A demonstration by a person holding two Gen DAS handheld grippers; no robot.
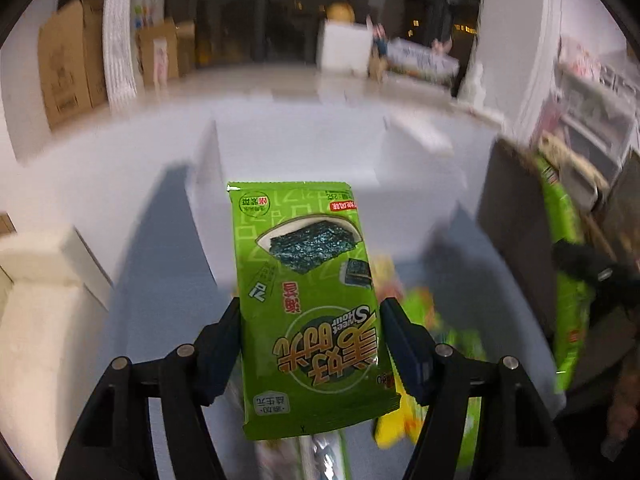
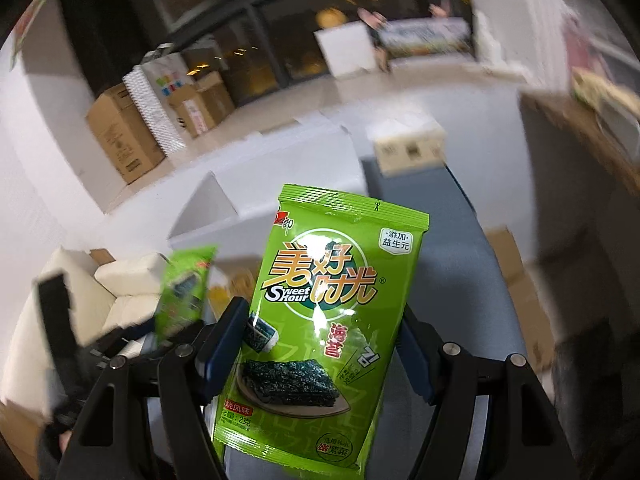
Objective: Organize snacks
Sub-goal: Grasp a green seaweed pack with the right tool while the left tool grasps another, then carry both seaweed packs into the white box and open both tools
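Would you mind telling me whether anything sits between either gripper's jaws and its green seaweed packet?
Nothing visible does: the left gripper already clamps one green seaweed snack packet, and the right gripper clamps another green seaweed packet.

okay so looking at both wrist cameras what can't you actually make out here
- Left wrist view: the snacks under the left gripper are blurred and largely hidden by the green seaweed packet it holds.
- Right wrist view: what lies under the right gripper is hidden by its own seaweed packet.
- Both views: the room is motion-blurred.
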